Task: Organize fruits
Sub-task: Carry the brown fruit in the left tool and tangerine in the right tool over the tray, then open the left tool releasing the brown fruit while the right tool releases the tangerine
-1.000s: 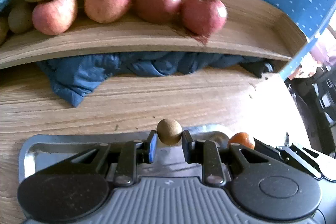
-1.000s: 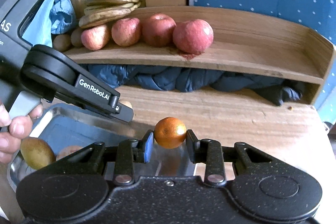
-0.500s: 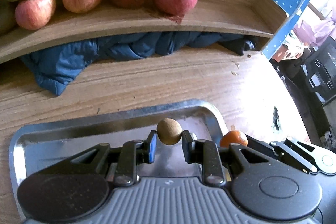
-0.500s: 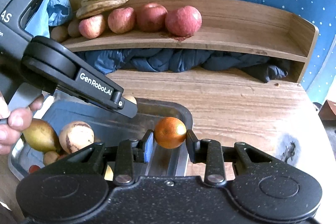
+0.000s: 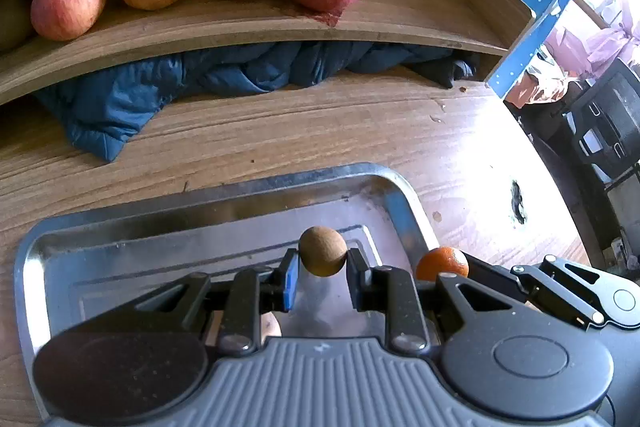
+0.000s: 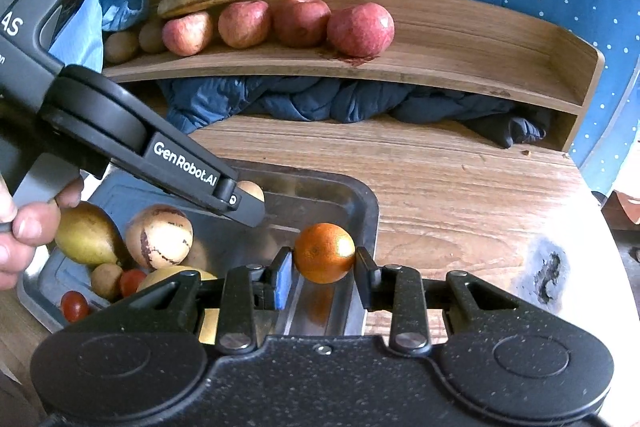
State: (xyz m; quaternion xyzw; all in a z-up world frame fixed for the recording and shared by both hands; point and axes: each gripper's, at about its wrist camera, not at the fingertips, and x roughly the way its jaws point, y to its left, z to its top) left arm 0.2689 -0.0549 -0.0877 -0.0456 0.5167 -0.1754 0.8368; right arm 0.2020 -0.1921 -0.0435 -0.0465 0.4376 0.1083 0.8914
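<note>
Fruit sat in both grips above the metal tray [image 5: 224, 199]. On the left, the left gripper [image 5: 322, 263] was clamped on a small brown longan-like fruit [image 5: 322, 251]; to its right, the right gripper [image 6: 323, 265] pinched a mandarin [image 6: 324, 258]. Carrying each level to the wooden shelf [image 6: 460, 67], into the free stretch right of the apples [image 6: 360, 29], and releasing only once seated, would probably stop rolling.

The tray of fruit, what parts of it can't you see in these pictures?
- Right wrist view: the near part of the tray is hidden behind the right gripper, which holds the orange; a yellow fruit only peeks over it.
- Same view: the left gripper covers most of the small brown fruit it holds.
- Left wrist view: the left gripper's body hides the piled fruit.
</note>
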